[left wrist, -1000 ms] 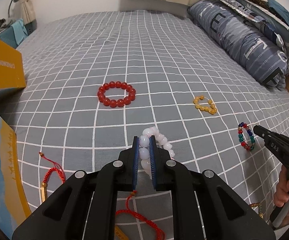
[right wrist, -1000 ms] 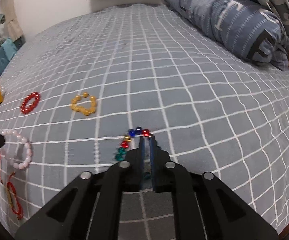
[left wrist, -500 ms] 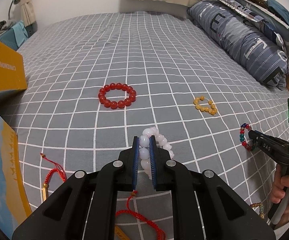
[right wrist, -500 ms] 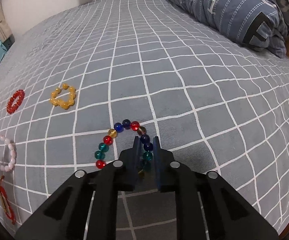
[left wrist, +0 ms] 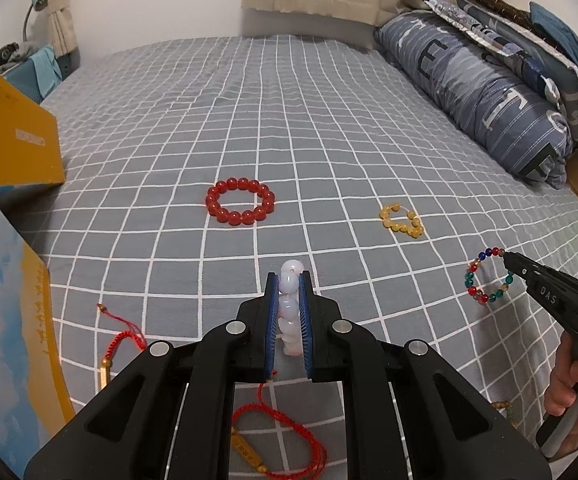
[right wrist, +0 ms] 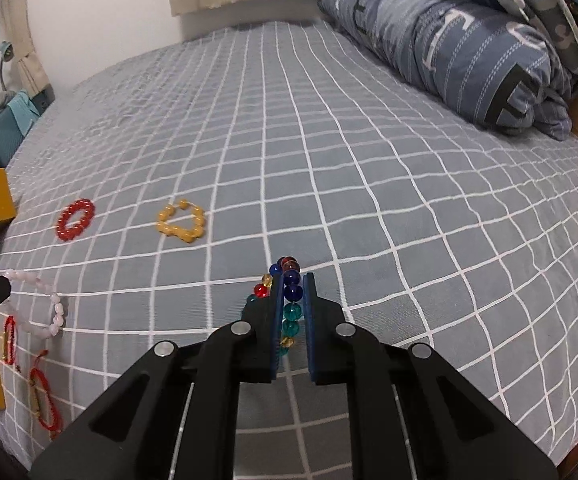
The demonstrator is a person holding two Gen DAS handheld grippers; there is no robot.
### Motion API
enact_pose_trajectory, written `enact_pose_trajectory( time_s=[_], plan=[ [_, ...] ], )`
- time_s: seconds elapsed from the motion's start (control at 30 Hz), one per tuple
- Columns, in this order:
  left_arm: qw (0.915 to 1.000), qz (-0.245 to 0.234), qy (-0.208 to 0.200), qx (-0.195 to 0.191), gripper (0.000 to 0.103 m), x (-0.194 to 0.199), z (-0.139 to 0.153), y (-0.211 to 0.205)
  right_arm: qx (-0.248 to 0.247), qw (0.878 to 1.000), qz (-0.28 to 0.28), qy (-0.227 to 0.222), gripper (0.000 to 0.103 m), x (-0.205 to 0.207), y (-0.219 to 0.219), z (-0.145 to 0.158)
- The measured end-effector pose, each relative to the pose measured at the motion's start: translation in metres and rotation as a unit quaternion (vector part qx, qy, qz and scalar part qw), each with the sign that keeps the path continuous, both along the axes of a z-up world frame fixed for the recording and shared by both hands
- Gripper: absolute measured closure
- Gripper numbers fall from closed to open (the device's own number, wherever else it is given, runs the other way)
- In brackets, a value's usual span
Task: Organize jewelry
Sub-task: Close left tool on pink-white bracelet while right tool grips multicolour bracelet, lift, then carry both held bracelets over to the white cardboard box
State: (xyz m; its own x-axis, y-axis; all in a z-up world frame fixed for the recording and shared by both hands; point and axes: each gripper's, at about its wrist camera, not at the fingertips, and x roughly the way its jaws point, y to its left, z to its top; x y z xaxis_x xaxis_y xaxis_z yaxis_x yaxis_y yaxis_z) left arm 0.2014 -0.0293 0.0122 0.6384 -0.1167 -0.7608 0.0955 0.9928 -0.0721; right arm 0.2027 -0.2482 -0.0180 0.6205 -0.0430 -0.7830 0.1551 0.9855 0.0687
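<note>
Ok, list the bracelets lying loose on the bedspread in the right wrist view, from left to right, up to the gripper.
red cord bracelets → red bead bracelet → yellow bead bracelet → multicolour bead bracelet, which the right gripper is shut on.

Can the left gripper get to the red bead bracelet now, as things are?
Probably not yet: the left gripper is shut on the white bead bracelet. The path to the red bead bracelet looks free.
</note>
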Motion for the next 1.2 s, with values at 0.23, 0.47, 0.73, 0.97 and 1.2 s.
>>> enact_pose_trajectory(
  time_s=[0.23,0.47,0.73,0.97,1.2],
  plan=[
    [1.0,0.002,-0.009,-0.001,0.093,-0.013,0.013,0.005,-0.005,1.0,0.014,-0.021,0.094,-0.014,0.011,0.022],
    [0.9998,0.007,-0.02,-0.001,0.093,-0.025,0.029,0.009,-0.012,0.999,0.015,-0.034,0.094,-0.028,0.018,0.04],
    [0.9995,0.013,-0.03,0.002,0.093,-0.038,0.045,0.012,-0.016,0.999,0.019,-0.045,0.094,-0.043,0.027,0.059],
    [0.999,0.017,-0.042,0.005,0.093,-0.052,0.06,0.017,-0.021,0.998,0.034,-0.052,0.094,-0.054,0.037,0.075],
    [0.9984,0.021,-0.052,0.006,0.093,-0.067,0.075,0.025,-0.024,0.997,0.045,-0.061,0.094,-0.065,0.053,0.091]
  ],
)
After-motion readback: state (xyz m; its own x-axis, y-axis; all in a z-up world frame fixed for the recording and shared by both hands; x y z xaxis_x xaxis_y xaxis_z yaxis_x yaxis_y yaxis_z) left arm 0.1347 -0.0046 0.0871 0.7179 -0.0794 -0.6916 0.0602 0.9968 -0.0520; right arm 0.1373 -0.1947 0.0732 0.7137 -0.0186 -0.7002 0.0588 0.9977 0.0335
